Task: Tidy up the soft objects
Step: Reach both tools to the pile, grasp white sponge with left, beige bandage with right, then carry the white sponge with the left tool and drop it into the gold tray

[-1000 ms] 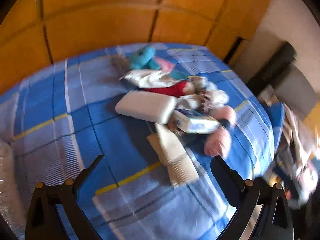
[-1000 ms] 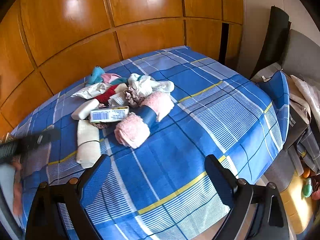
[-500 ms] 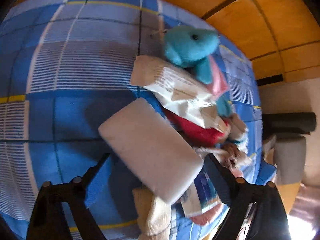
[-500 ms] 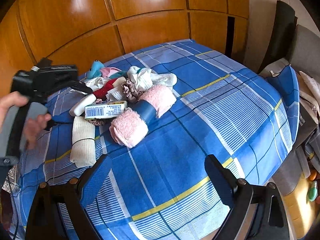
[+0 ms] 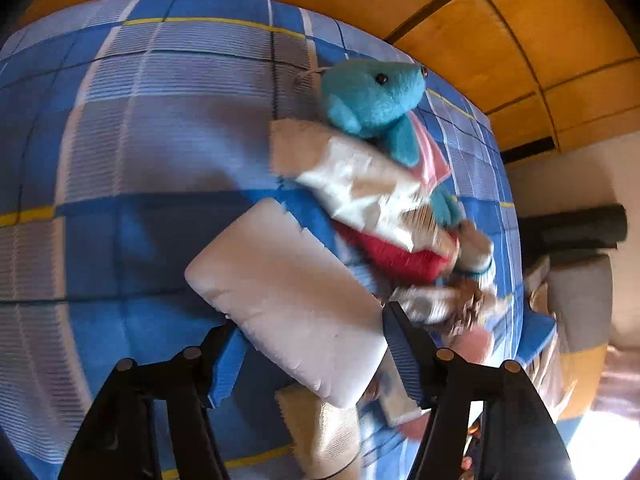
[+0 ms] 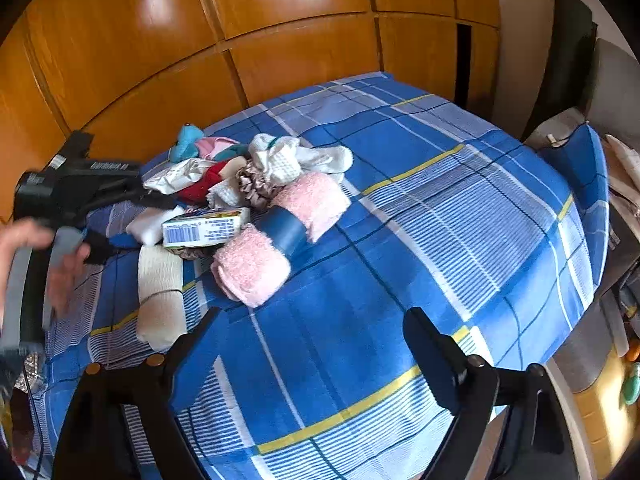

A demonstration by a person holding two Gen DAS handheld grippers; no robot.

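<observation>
A pile of soft things lies on the blue plaid bed (image 6: 460, 208). My left gripper (image 5: 308, 344) is open, its jaws standing on either side of a white rectangular pad (image 5: 288, 300), which also shows in the right wrist view (image 6: 152, 224). Behind the pad lie a crinkled white wrapper (image 5: 360, 180), a red cloth (image 5: 396, 256) and a turquoise plush toy (image 5: 372, 96). My right gripper (image 6: 312, 336) is open and empty over the bed's near part. In its view I see my left gripper (image 6: 136, 204), a pink rolled towel (image 6: 280, 236) and a cream roll (image 6: 160, 292).
A barcoded box (image 6: 204, 228) lies in the pile beside white socks (image 6: 296, 156) and a scrunchie (image 6: 256, 188). Wooden wardrobe panels (image 6: 240, 20) stand behind the bed. A dark chair (image 6: 568, 60) and clutter (image 6: 624, 184) stand at the right.
My left gripper has moved in over the pile and down, so the white pad now sits between its jaws. My right gripper has shifted slightly toward the pile.
</observation>
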